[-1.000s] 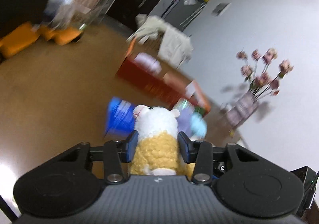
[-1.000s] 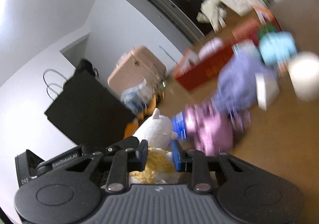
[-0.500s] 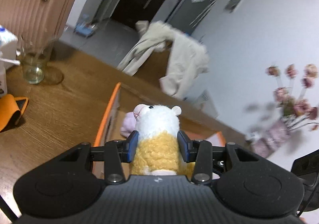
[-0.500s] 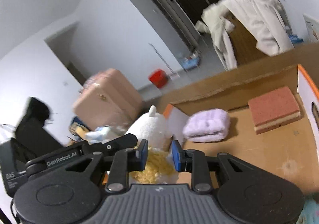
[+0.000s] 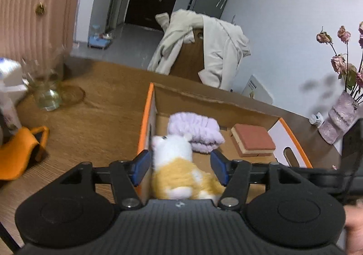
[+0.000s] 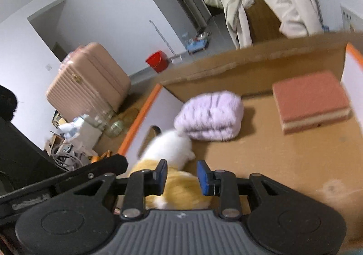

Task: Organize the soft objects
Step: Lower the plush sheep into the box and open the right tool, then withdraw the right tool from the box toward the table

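left gripper [image 5: 180, 167]: I'm seeing its jaws standing apart, having just been opening; plush toy is sitting between them, left pad at its side, right pad clear of it with a gap, so I'm reading it as let go.
right gripper [image 6: 181, 176]: I'm seeing jaws a bit apart, having just been opening slightly; the toy's yellow body is lying between and under the pads, neither pad pressing, blur is making contact hard to judge.
plush toy [image 5: 174, 157]: white head, yellow body, sitting in the near left corner of the box, head pointing away from me, just beside the left wall; blurred in the right wrist view [image 6: 172, 153].
box [image 5: 145, 123]: cardboard, orange-edged, open top, sitting on the wooden table [image 5: 95, 105]; I'm looking down into it from both cameras.
purple towel [image 5: 195, 132]: folded, lying in the box just beyond the toy's head, touching or nearly touching it; also [image 6: 211, 116].
sponge [image 5: 253, 140]: brick-red top, pale layers, lying flat in the box to the right of the towel, apart from it.
glass jar [image 5: 46, 87]: standing on the table left of the box.
orange cloth [image 5: 20, 153]: lying at the table's left edge.
pink suitcase [image 5: 34, 19]: standing beyond the table, left.
flower vase [image 5: 340, 118]: standing right of the box.
jacket [image 5: 204, 46]: draping over something behind the table.
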Available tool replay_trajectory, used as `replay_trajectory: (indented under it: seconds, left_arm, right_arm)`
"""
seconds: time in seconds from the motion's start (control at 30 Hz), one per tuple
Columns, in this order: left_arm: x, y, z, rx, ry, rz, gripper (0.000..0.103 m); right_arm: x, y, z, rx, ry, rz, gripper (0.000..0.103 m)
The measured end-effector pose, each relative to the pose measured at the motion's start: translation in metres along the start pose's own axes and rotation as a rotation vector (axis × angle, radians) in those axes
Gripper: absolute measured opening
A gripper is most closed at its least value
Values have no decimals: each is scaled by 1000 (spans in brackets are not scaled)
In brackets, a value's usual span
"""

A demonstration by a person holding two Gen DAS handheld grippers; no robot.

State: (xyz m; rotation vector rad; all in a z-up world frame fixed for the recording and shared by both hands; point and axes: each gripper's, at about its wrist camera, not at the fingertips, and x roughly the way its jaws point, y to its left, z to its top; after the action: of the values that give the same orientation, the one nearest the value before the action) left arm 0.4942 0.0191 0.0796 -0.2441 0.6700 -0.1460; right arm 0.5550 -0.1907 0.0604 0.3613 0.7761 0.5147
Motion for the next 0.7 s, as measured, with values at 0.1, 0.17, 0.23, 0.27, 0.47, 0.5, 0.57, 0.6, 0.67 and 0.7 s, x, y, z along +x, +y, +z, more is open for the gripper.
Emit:
replay_trajectory:
  seconds: [0.1,0.17,0.23,0.27,0.47,0.5,0.57,0.6,0.67,0.7]
  left_arm:
    - [-36,-4,6,21,-46,1,70]
    - [-63,-8,8,47,-83,-2,73]
    - [-91,-12,6,91,-115,-5,74]
    - [-105,-14,4,116,-132,-1,77]
    - [-170,-26,-18,215,-206,31,82]
    - [-177,-28,-21,220,-212,36,83]
    - [-187,-34,-28,221,-218,43,83]
    - [-192,-37,-31,220,-221,43,83]
    - [-204,-43,-43,220,-237,40,85]
    - [-210,-46,-53,227,-252,39,88]
  right_arm:
    - [-46,15,6,-59,-71,-7,34]
    - [-84,20,7,-97,-116,-16,41]
    - [-126,23,2,-132,-167,-37,45]
    - [-148,25,-2,-152,-192,-52,47]
    - [-247,23,-37,-246,-280,-183,59]
    - [-258,21,-44,-253,-285,-195,59]
    - [-274,18,-55,-254,-298,-204,60]
    - [-281,17,-61,-251,-304,-202,60]
    - [-293,16,-75,-255,-328,-195,61]
    - [-297,15,-84,-262,-342,-192,64]
